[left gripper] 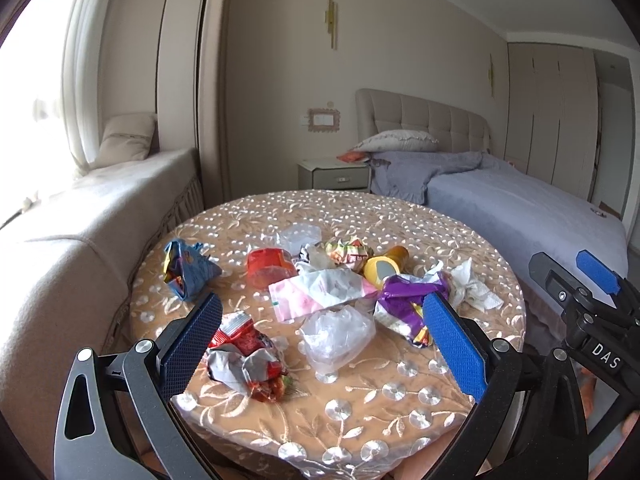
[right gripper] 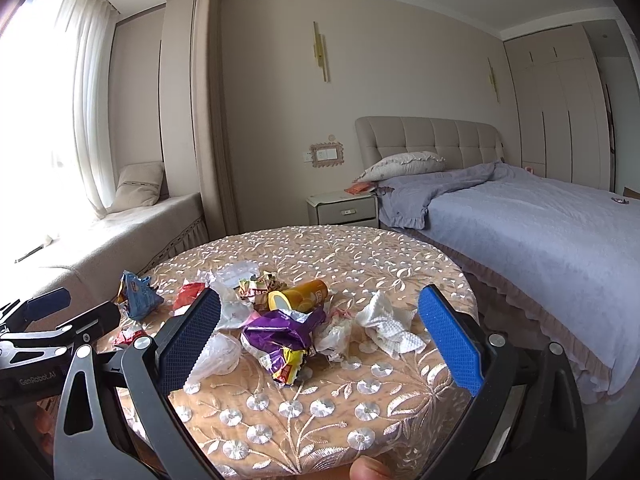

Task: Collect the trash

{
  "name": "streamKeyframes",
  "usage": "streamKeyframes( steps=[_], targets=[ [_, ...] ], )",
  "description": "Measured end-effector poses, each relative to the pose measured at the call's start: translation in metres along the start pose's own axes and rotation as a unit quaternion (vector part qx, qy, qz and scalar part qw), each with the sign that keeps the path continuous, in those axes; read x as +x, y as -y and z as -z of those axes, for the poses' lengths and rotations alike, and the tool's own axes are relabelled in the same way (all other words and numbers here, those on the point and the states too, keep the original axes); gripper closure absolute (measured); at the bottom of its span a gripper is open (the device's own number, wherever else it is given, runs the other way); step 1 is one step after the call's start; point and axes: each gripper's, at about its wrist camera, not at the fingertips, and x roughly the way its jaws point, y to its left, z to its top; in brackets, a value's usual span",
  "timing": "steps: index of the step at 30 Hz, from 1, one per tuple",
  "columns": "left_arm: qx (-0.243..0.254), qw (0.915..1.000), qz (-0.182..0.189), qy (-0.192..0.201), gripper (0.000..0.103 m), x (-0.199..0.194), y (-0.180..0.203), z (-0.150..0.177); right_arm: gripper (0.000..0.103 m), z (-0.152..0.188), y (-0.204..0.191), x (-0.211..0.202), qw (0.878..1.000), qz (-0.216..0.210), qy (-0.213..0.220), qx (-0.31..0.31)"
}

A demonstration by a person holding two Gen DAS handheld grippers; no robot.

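**Litter spread over an embroidered round table, both claws spread wide and empty**

Little writing could be read. The body of the right gripper point(left gripper: 592, 280), seen from the left wrist, carried the letters "DAS"; the body of the left gripper point(right gripper: 52, 312), seen from the right wrist, read "GenRobot.AI". Print on the wrappers was too small to make out.

The trash lay in a loose heap on the round table point(left gripper: 400, 412), which wore a peach cloth stitched with pale flowers. A crumpled purple wrapper point(right gripper: 280, 330) sat near the middle, with a yellow can point(right gripper: 298, 296) lying on its side just behind it and a wad of white tissue point(right gripper: 390, 326) to its right. A blue snack bag point(left gripper: 186, 272) lay apart at the left edge, a red-and-silver wrapper point(left gripper: 250, 354) near the front, and a clear plastic bag point(left gripper: 336, 336) beside it.

Both grippers hovered at the near edge, fingers far apart, holding nothing.
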Motion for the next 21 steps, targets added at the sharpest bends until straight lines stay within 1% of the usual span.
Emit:
streamKeyframes(
  steps=[2, 6, 9, 13, 16, 19, 21],
  targets=[
    [0.005, 0.9998, 0.007, -0.016, 0.005, 0.015, 0.001, 0.008, 0.004, 0.006, 0.005, 0.011, 1.0, 0.012, -0.014, -0.002],
    [0.016, 0.9986, 0.013, -0.05, 0.005, 0.043, 0.002, 0.021, 0.004, 0.018, 0.019, 0.037, 0.998, 0.017, -0.055, 0.008],
    [0.013, 0.9971, 0.027, -0.07, 0.005, 0.06, 0.001, 0.03, 0.004, 0.024, 0.025, 0.054, 0.997, 0.02, -0.08, 0.01],
    [0.02, 0.9947, 0.032, -0.096, 0.005, 0.08, 0.003, 0.038, 0.004, 0.03, 0.028, 0.074, 0.994, 0.005, -0.111, 0.003],
    [0.021, 0.9924, 0.018, -0.12, 0.005, 0.098, 0.003, 0.044, 0.004, 0.034, 0.014, 0.087, 0.991, -0.02, -0.128, -0.034],
    [0.014, 0.9902, 0.024, -0.137, 0.005, 0.11, -0.003, 0.047, 0.004, 0.035, -0.006, 0.099, 0.989, -0.028, -0.124, -0.082],
    [0.02, 0.9891, 0.026, -0.144, 0.005, 0.115, -0.004, 0.046, 0.004, 0.035, -0.019, 0.107, 0.986, -0.03, -0.118, -0.11]
  ],
)
